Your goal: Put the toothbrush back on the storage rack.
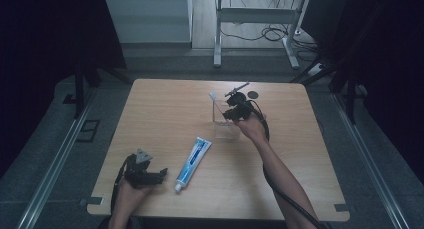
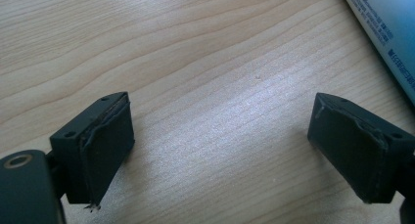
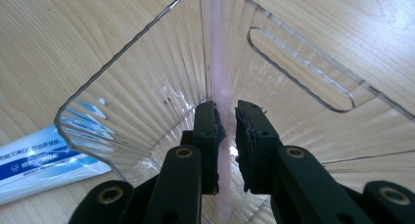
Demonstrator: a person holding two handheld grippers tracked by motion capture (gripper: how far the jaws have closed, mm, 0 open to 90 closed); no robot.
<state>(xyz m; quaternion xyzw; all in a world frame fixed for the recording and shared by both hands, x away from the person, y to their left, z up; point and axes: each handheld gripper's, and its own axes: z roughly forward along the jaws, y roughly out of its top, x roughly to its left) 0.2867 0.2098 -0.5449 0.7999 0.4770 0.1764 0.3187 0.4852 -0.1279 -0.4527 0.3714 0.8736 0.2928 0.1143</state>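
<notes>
**Toothbrush held inside the clear holder**

The right gripper point(image 3: 225, 131) is clamped on a pale pink toothbrush point(image 3: 218, 48), its jaws pinching the thin handle and reaching down into the clear plastic holder point(image 3: 122, 82). In the high view the holder point(image 1: 223, 124) stands right of the table's middle, with the brush head poking up above its rim. The left gripper point(image 2: 220, 150) rests near the front edge of the table point(image 2: 195, 48), jaws wide apart over bare wood, nothing between them. The toothpaste tube point(image 1: 193, 158) lies flat between the two hands, just beside the left gripper.

The risk, as I judge it: the holder is light and unsupported, so a sideways pull on the brush could tip or slide it. The slim handle could also twist in the pads.
</notes>
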